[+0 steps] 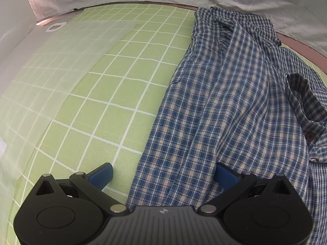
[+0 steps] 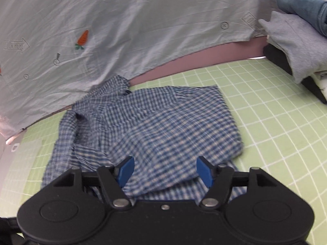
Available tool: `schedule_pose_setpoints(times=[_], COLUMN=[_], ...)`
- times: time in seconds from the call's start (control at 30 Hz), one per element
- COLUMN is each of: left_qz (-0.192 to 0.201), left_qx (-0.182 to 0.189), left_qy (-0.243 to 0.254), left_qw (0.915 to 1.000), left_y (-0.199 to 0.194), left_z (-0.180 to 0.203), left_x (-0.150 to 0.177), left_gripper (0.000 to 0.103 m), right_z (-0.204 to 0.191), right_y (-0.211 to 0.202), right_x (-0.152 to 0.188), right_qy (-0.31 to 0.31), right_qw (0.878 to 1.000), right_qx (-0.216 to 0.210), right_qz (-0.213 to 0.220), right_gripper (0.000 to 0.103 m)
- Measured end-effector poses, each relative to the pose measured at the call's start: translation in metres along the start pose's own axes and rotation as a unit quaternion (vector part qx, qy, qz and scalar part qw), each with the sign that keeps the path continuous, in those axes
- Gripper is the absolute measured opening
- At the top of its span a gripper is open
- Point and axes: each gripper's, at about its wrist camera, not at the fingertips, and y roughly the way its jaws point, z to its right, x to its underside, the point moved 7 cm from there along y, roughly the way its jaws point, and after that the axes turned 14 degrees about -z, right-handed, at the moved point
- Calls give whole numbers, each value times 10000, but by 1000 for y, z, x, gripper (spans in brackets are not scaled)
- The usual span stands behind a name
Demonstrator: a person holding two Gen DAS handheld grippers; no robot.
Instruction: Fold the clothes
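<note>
A blue and cream checked shirt lies partly folded and rumpled on the green grid mat. My left gripper is open low over the shirt's left edge: its left pad is over bare mat, its right pad rests on the cloth. A brown button shows at the right. In the right wrist view the same shirt lies ahead with its right side folded over. My right gripper hangs open just above the shirt's near edge, nothing between its blue pads.
A pale grey printed cloth hangs as a backdrop behind the mat. A translucent plastic sheet covers the mat's left part. Folded grey and blue garments are stacked on a dark tray at the far right.
</note>
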Motion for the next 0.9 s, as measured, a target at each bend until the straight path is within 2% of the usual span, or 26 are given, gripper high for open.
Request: schedule_pose_setpoints(times=[0.1, 0.2, 0.27, 0.4, 0.47, 0.53, 0.57, 0.63, 0.73, 0.77, 0.8, 0.9], left_qz=[88, 495, 696, 973, 1131, 1113, 1066, 922, 768, 727, 681, 667], left_qx=[-29, -241, -242, 84, 257, 340, 394, 543, 745, 796, 846, 1016], left_qy=[59, 284, 454, 850, 1159, 1640, 1801, 2005, 2144, 2195, 2251, 2325], left_qw=[9999, 9981, 9962, 9916, 9865, 9796, 9771, 9738, 9709, 9696, 9683, 9650], left_y=[-9, -31, -43, -60, -63, -61, -59, -51, -43, -40, -38, -35], left_z=[-1, 6, 16, 54, 79, 104, 114, 133, 150, 154, 157, 162], left_x=[-7, -16, -24, -50, -59, -57, -57, -57, -58, -58, -58, -58], left_gripper=[103, 103, 103, 102, 99, 86, 74, 63, 40, 24, 2, 0], right_z=[25, 51, 67, 90, 97, 103, 106, 111, 116, 116, 117, 117], right_y=[0, 0, 0, 4, 7, 10, 12, 15, 20, 21, 22, 24], right_x=[15, 31, 40, 49, 52, 53, 54, 53, 50, 49, 47, 43], right_qy=[120, 240, 333, 620, 736, 844, 896, 969, 1007, 996, 984, 951], right_qw=[9989, 9957, 9925, 9881, 9860, 9846, 9840, 9830, 9823, 9823, 9823, 9823], right_qx=[445, 888, 1157, 1377, 1453, 1481, 1485, 1494, 1507, 1514, 1519, 1544], right_qz=[-72, -143, -192, -299, -355, -399, -418, -452, -472, -471, -474, -466], right_gripper=[68, 69, 69, 69, 69, 69, 69, 69, 70, 71, 72, 73])
